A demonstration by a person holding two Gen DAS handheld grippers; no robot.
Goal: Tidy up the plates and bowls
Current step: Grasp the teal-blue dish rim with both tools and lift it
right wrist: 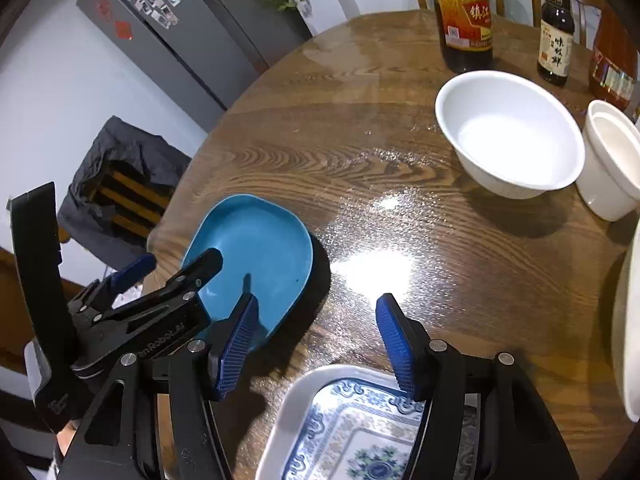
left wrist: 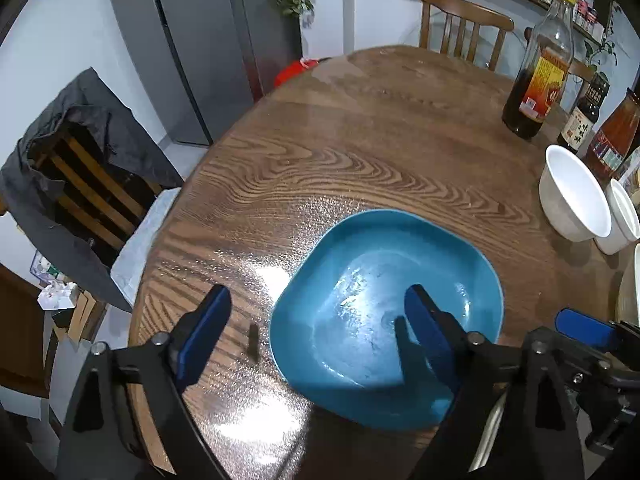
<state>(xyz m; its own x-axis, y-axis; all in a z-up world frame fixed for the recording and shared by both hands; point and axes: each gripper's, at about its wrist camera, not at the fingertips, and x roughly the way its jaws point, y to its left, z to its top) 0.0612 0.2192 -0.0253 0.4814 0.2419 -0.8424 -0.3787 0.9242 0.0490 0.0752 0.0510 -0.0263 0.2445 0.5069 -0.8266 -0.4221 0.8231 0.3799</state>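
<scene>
**Two grippers hanging over the blue plate, much of the table cut off**

Two wrist views are splitting the scene between them. Nearest the right wrist camera, a white plate with a blue pattern (right wrist: 352,420) is lying under the right gripper (right wrist: 316,344), its near half running out of frame and partly masked by the gripper's body; the left wrist view is not showing this plate at all. The right gripper's jaws are standing about half apart with only bare table (right wrist: 360,160) between the pads, gripping nothing.

The left gripper (left wrist: 316,328) is spreading wide over the left rim of the blue plate (left wrist: 384,280): one pad is hovering above the plate's hollow, the other above the wood outside it, the rim lying between them and neither pad pressing on it. Whether the inner pad is touching the glaze is hard to tell. The plate's near edge is disappearing behind the gripper arm.

Farther off on the right, a white bowl (right wrist: 508,132) is sitting beside a smaller white cup (right wrist: 612,160); the right view is showing the bowl whole, while the left is squeezing both against the frame edge. Another pale dish at the far right border is being cut off in both views.

At the back, three sauce bottles are standing, the tall one (left wrist: 540,64) whole only in the left view
</scene>
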